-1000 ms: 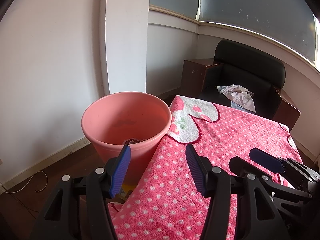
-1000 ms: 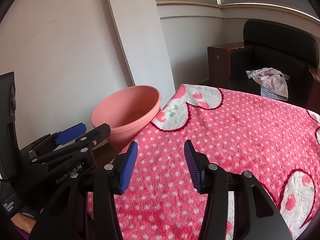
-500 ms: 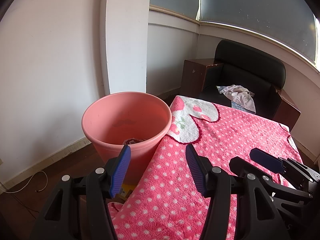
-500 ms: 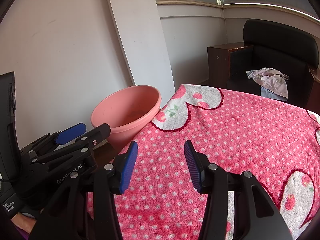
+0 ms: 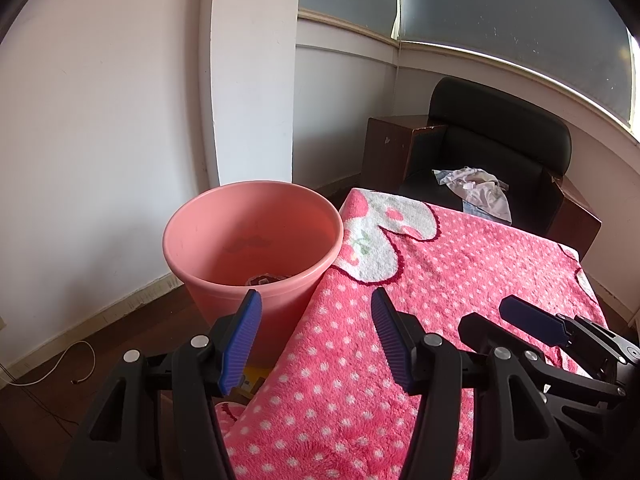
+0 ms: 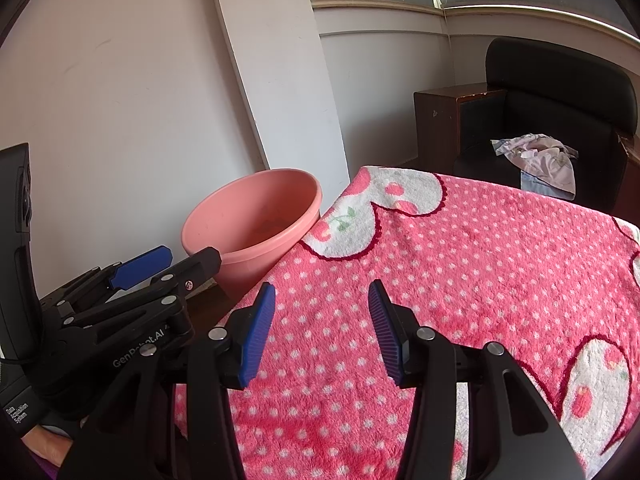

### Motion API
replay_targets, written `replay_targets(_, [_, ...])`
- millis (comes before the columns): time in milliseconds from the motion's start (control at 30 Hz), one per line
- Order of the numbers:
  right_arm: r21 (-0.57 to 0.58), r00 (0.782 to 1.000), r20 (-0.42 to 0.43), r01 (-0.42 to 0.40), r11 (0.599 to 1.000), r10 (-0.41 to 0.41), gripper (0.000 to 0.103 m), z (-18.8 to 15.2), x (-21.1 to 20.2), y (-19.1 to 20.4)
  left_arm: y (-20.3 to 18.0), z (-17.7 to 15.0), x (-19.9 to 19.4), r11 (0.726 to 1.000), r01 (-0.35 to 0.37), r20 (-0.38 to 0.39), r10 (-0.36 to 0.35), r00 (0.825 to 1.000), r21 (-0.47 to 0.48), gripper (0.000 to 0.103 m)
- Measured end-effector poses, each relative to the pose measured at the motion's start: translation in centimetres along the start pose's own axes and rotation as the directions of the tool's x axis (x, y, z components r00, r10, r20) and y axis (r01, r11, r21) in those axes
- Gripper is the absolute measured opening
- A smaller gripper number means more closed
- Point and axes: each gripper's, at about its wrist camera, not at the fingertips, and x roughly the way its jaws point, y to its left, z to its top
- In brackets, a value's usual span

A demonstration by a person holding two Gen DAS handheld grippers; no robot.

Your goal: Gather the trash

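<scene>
Hovering over the fluffy pink dotted blanket (image 5: 460,264), both tongs — left tongs (image 5: 316,338), right tongs (image 6: 322,332) — gape wide, empty; round smooth plastic bucket (image 5: 224,236) beside.

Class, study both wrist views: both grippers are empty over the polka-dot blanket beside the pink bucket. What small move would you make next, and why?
Probably hold both grippers where they are. The left gripper and right gripper are open and empty, the pink blanket shows no loose trash, and something dark already lies in the pink bucket. The collecting looks finished.
</scene>
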Motion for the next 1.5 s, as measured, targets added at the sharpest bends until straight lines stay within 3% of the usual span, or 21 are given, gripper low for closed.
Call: replay_targets(1500, [0.0, 1.0, -0.004, 0.0, 1.0, 0.0, 0.049, 0.05, -0.17, -0.21, -0.15, -0.45, -0.01, 1.0, -0.006, 0.002, 0.006, 1.0, 0.004, 0.056])
